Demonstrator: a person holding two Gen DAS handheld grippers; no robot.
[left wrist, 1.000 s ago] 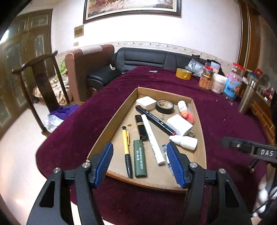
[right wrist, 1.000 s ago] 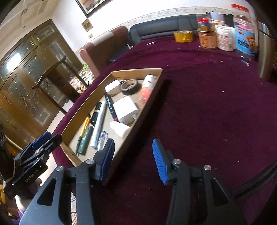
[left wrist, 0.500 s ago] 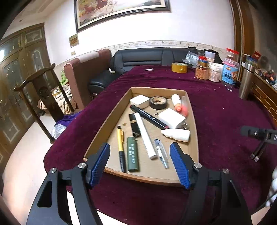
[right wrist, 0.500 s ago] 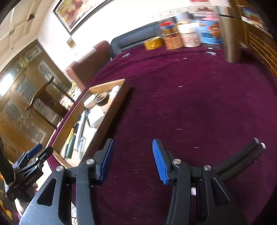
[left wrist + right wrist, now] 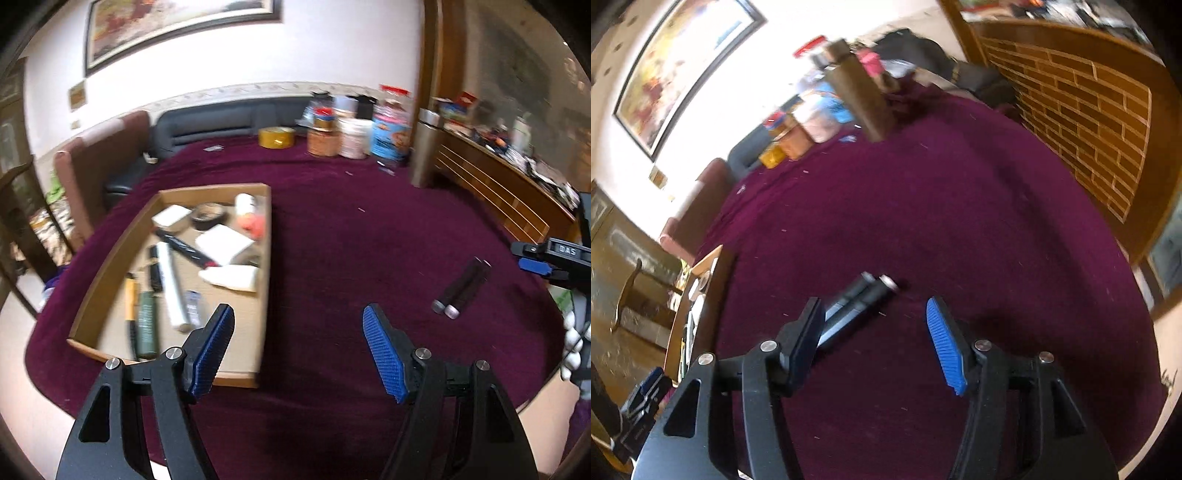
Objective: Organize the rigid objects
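Lying loose on cloth, black double-barrel object (image 5: 858,304) sits just ahead-left of your right gripper (image 5: 875,339), long axis slanting up-right. Right jaws apart, empty, nearer. Left gripper (image 5: 297,349) apart, far; object (image 5: 461,290) well right.

A home living room shows in the black leather sofa (image 5: 221,120), gilt-framed wall painting (image 5: 177,29), brown upholstered armchair (image 5: 103,147) and round maroon-clothed table (image 5: 351,229).
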